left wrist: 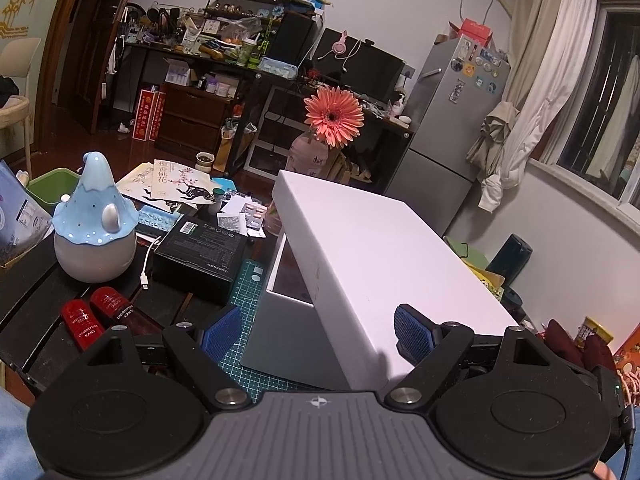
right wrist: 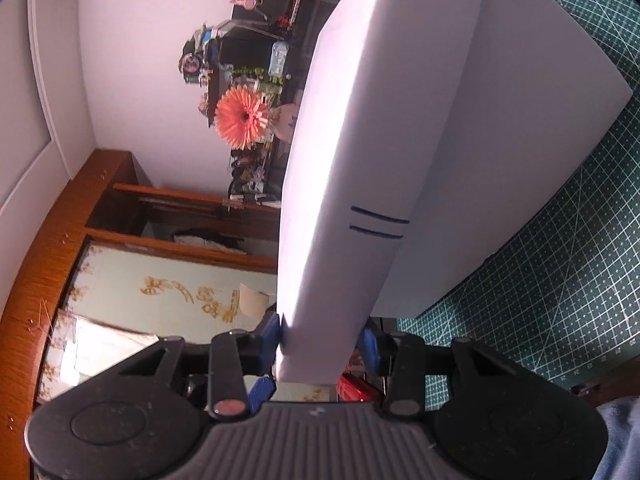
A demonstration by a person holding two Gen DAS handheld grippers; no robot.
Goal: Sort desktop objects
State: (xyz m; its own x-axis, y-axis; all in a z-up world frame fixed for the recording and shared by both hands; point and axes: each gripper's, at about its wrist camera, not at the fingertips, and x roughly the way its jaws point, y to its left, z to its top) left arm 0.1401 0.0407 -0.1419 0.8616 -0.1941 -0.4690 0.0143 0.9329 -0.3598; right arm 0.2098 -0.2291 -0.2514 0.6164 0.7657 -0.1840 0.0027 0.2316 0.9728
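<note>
White box lid point(left wrist: 384, 256) tilts, long axis running away, clamped in right tongs point(right wrist: 320, 346); left tongs point(left wrist: 316, 330) apart.

The white box lid point(left wrist: 372, 248) looks like smooth matt card, as does the box base point(left wrist: 288, 332) under it. The cutting mat point(right wrist: 560, 280) is matt green rubbery sheet printed with a pale grid. At ten o'clock from the lid, the gnome-shaped jar point(left wrist: 94, 224) shines like glazed ceramic. The two red tubes point(left wrist: 96, 316) are glossy plastic. The black carton point(left wrist: 200, 252) is matt card. The left tool point(left wrist: 316, 328) has ribbed blue pads point(left wrist: 222, 330) on matt black plastic arms with bright metal pins.
</note>
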